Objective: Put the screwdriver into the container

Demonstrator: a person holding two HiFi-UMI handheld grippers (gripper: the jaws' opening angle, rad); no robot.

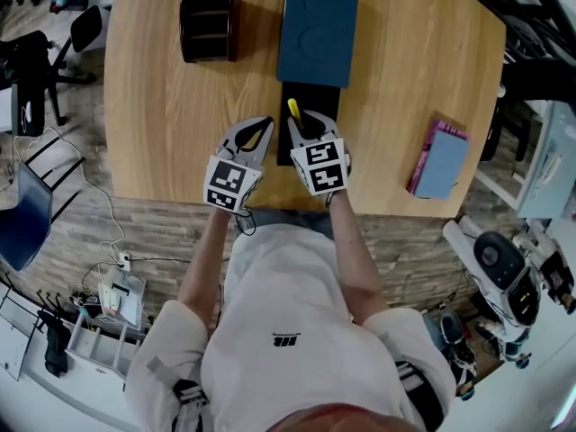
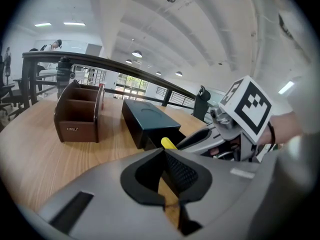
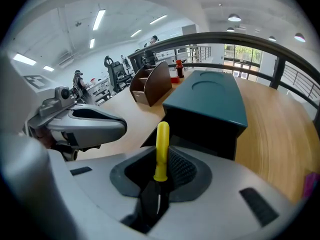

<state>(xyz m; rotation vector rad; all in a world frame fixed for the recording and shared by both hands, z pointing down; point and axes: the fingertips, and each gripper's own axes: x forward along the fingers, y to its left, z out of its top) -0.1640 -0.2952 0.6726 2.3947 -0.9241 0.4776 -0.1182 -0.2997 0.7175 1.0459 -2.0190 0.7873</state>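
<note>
Right gripper [image 3: 161, 160], jaws closed on the dark shaft of a screwdriver [image 3: 162, 144], whose yellow handle stands up and away from the pads toward the far side. Gripper and tool sit above a black tray [image 1: 315, 97] near the near edge of the table [image 1: 162, 124]. Whether the tool's tip touches the tray cannot be told.

Left gripper [image 2: 163, 153], just to the left of the right one. Its jaw tips are brought together with nothing between them, and bare wood shows through the gap behind the tips. It sits over the tabletop beside the tray's left edge.

Beyond both grippers, a teal-topped box [image 1: 317, 30] lies lengthwise toward the far side, and the black tray reaches out from under its near end. Farther left, near the far edge, stands a brown organizer [image 1: 210, 25] with open compartments, well apart from the screwdriver. At the right edge of the table lies a pink and blue notebook [image 1: 439, 160]. The person holding the grippers stands at the near edge, forearms [image 1: 355, 259] reaching over it.
</note>
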